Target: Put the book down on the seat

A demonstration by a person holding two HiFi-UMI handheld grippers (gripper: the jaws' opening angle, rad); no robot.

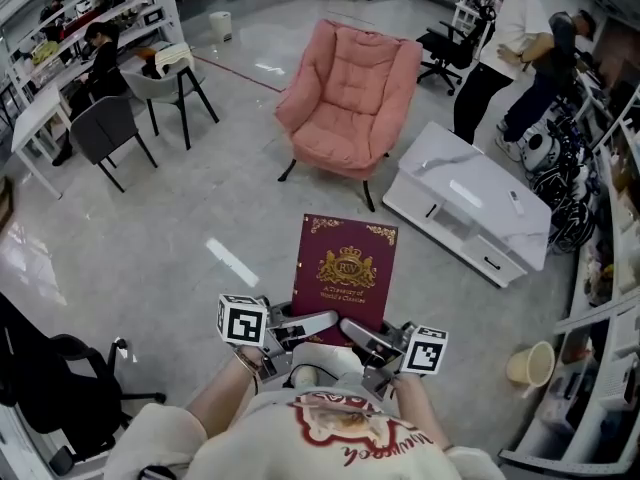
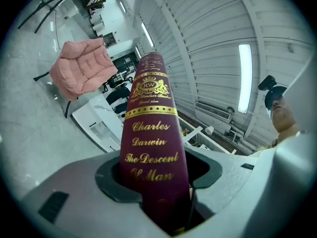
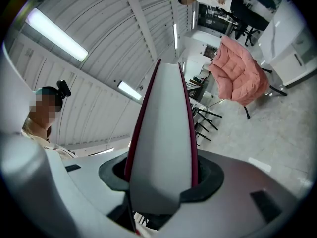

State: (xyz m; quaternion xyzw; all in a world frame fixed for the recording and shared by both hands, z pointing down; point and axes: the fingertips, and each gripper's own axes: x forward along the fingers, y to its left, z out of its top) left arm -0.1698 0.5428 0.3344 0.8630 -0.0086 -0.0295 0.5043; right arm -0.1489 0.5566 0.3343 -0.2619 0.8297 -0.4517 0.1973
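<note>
A maroon book [image 1: 345, 271] with gold print is held flat in front of me, over the floor. Both grippers grip its near edge. My left gripper [image 1: 308, 324] is shut on the spine side; in the left gripper view the gold-lettered spine [image 2: 151, 143] stands up between the jaws of that gripper [image 2: 156, 185]. My right gripper [image 1: 362, 334] is shut on the other side, and in the right gripper view the pale page edge [image 3: 163, 148] fills the gap of that gripper [image 3: 161, 180]. The pink armchair [image 1: 347, 96] stands some way ahead, its seat [image 1: 335, 146] bare.
A low white cabinet [image 1: 470, 203] lies right of the armchair. Grey chairs [image 1: 108, 128] stand at the left, a black office chair [image 1: 60, 383] at the near left. Two people [image 1: 510, 38] work at the far right beside shelves. A beige bucket [image 1: 530, 365] sits on the floor at right.
</note>
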